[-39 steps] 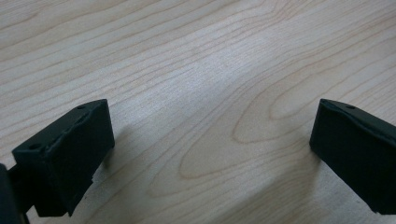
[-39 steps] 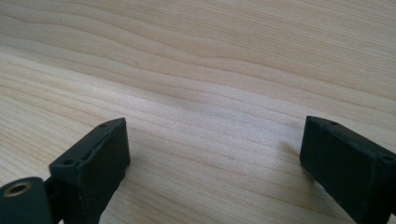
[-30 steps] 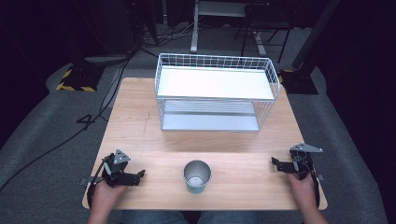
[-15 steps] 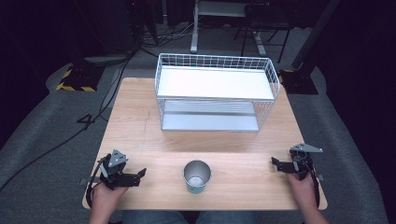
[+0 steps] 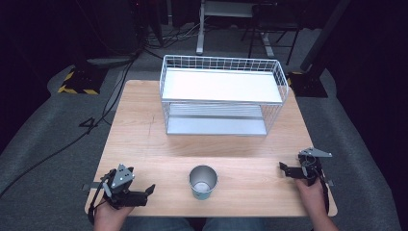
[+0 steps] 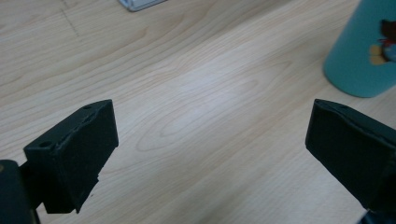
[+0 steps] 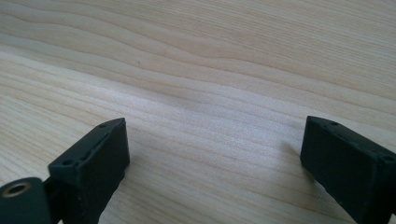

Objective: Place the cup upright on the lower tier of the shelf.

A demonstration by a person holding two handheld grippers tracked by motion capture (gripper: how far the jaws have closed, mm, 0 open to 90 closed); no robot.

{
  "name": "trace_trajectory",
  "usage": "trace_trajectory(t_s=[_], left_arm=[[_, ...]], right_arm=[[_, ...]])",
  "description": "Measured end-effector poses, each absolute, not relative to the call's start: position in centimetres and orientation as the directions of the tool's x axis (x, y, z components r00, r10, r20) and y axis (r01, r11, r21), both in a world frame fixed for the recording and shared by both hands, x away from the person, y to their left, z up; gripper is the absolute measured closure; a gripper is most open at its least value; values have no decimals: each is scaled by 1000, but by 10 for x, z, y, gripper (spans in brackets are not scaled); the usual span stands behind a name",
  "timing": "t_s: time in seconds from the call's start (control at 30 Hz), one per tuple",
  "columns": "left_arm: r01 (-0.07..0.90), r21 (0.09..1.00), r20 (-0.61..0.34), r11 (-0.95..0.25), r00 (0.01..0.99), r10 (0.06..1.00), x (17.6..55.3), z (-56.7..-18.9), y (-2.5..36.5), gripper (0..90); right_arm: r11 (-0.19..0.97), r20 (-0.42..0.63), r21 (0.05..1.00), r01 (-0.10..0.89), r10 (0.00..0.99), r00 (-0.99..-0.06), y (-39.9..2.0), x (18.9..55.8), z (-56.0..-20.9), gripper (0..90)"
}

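A teal cup (image 5: 202, 182) with a metal inside stands upright near the table's front edge, midway between my hands. My left gripper (image 5: 146, 191) rests at the front left, pointing right at the cup, jaws wide open and empty. In the left gripper view the cup (image 6: 364, 51) sits at the upper right, beyond the right jaw, with a small picture on its side. My right gripper (image 5: 284, 168) lies at the front right, pointing left, also open with nothing between its jaws. In the right gripper view my gripper (image 7: 215, 163) has bare wood ahead of it.
A white wire rack (image 5: 222, 96) with two shelves stands at the back middle of the wooden table (image 5: 144, 139). Its lower shelf corner (image 6: 140, 3) peeks in at the top of the left gripper view. Dark floor, cables and stands surround the table.
My left gripper has shifted slightly right and nearer the front edge, toward the cup. The right gripper and the cup have stayed put.
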State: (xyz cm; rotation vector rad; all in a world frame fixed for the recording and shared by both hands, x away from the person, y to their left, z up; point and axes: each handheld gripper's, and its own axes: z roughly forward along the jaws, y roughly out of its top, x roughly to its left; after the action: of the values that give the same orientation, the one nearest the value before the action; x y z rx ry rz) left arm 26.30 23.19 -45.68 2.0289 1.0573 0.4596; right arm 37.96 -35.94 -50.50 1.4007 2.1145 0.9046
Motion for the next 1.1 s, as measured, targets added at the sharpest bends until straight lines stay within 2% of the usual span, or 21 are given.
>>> trace_trajectory(t_s=[0.23, 0.53, 1.1], left_arm=[[476, 803, -41, -358, 644, 764, 250, -446, 210, 37], [459, 807, -51, -372, 681, 730, 240, -446, 189, 39], [430, 824, -101, -368, 752, 651, 234, -462, 145, 39]], right_arm=[[271, -8, 727, 631, 922, -387, -359, 380, -505, 81], [271, -8, 727, 631, 922, -387, -359, 380, -505, 81], [270, -7, 728, 630, 922, -388, -359, 380, -505, 81]])
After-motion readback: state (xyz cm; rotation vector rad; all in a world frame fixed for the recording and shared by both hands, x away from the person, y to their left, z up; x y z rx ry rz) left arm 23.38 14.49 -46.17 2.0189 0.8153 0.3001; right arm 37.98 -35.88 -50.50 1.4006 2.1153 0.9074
